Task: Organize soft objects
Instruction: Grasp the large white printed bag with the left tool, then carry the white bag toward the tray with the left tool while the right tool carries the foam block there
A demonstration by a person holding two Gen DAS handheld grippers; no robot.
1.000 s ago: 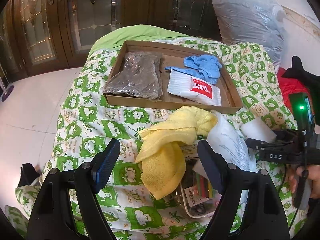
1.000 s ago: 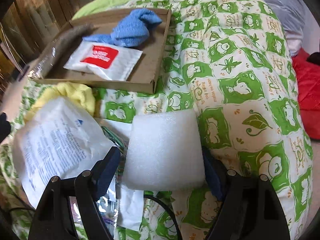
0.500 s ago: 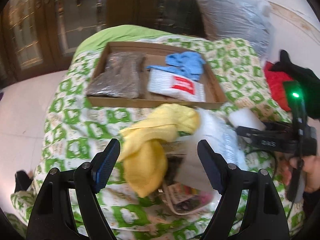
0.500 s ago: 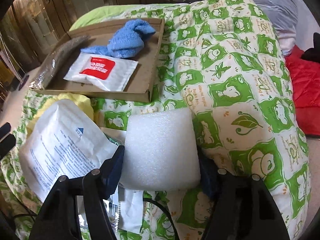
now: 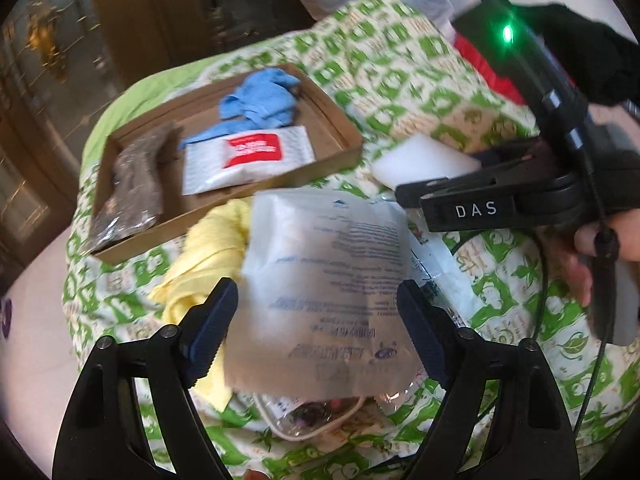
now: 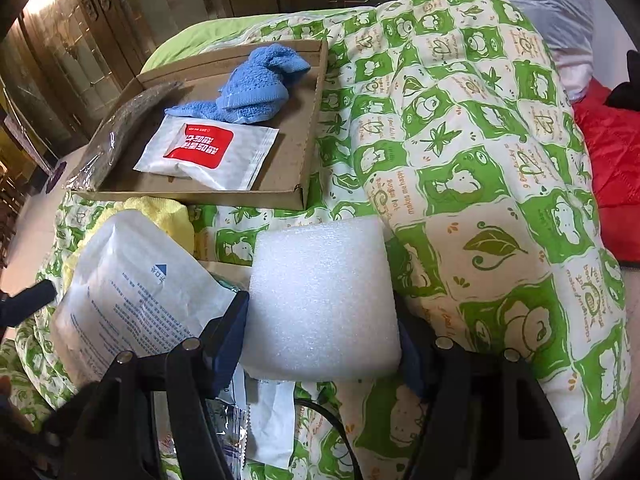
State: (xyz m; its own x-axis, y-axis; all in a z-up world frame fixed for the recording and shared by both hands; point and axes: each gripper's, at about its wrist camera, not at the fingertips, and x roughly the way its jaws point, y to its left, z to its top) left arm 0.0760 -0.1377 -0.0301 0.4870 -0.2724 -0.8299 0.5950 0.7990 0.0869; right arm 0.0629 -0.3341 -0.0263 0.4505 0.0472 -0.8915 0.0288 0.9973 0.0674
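Observation:
My right gripper is shut on a white foam block, which also shows in the left wrist view. My left gripper is open over a white printed pouch; its pads sit either side without touching. The pouch also shows in the right wrist view. A yellow cloth lies partly under the pouch. A cardboard tray holds a blue cloth, a red-and-white sachet and a dark wrapped bundle.
Everything lies on a green-and-white patterned quilt. A clear packet of small items sticks out under the pouch. A red padded item lies at the right and a grey plastic bag behind. Wooden doors stand at the back.
My left gripper has swung right from over the yellow cloth to over the white pouch. My right gripper has closed in on the foam block.

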